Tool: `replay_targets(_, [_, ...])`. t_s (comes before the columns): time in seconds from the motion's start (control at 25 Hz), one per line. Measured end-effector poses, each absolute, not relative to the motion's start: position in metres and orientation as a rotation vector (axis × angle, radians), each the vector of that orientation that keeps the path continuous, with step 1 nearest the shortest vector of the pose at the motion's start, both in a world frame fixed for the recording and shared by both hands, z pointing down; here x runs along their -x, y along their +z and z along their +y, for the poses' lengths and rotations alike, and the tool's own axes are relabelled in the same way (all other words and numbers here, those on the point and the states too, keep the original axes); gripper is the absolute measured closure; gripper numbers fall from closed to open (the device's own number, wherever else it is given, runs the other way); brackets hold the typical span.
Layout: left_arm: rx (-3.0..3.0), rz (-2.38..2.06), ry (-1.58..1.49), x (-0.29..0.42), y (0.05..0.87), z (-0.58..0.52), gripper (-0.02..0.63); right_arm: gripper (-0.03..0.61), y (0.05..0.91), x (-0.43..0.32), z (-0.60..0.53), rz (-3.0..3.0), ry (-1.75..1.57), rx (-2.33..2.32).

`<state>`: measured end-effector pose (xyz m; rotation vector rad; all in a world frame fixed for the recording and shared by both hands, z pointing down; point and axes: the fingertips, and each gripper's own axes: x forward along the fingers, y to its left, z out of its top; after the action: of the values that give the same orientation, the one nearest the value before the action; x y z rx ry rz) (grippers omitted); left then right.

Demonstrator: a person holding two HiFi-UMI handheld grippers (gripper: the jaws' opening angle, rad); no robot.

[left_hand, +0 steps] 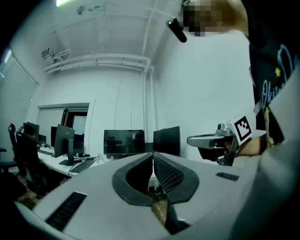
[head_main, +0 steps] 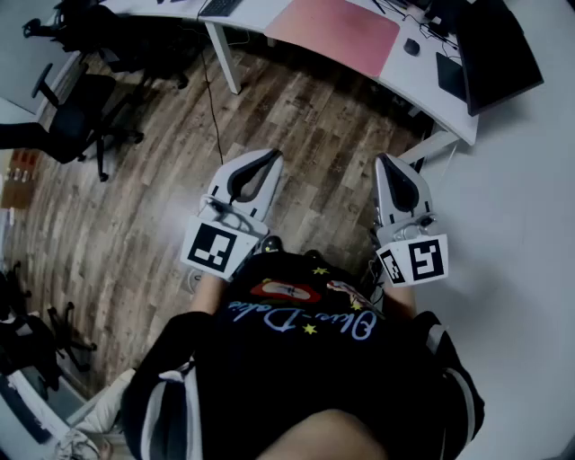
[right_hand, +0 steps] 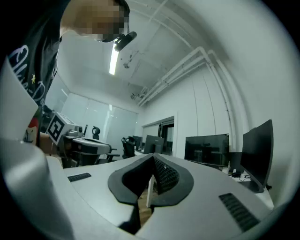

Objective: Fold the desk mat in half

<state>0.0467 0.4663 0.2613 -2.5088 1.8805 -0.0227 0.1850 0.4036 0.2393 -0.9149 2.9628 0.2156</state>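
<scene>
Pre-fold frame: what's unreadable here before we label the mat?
- Desk mat: in the head view only, its far edge cut off by the top of the frame. Neither gripper view shows it.
- Small dark object beside it: too small to identify.
- Keyboard: mostly cut off by the top edge of the head view.
- Floor nearest the person: hidden by the torso.

two grippers (head_main: pixel 272 156) (head_main: pixel 384 160), one mat (head_main: pixel 334 32), one desk (head_main: pixel 419 86).
</scene>
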Motion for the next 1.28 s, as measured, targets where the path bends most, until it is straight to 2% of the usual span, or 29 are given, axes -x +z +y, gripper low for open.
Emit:
replay_targets(0.76, [2.543, 1.871, -0.047, 0.005, 0.277, 0.461, 0.604, 0.577, 0.254, -0.149, 0.397, 2.986, 0.205, 1.03])
replay_targets(0.88, [2.538, 1.863, -0.037, 0.02, 0.277, 0.461, 0.579, 0.571, 0.254, -0.137, 0.399, 2.987, 0.218, 1.049])
replay_targets(0.96, [2.535, 1.856, -0.038, 0.029, 0.278, 0.459, 0.558, 0.511, 0.256, -0.131, 0.4, 2.997, 0.221, 1.065])
replay_targets(1.0, [2.531, 1.853, -0.043, 0.033, 0.279, 0.456, 0.555, 0.505, 0.257, -0.13, 0.4, 3.0, 0.222, 1.074])
replay_targets(1.28, [2.507, 1.838, -0.112, 0.039, 0.285, 0.438, 0.501, 0.499, 0.256, -0.142, 0.384, 2.98, 0.237, 1.172])
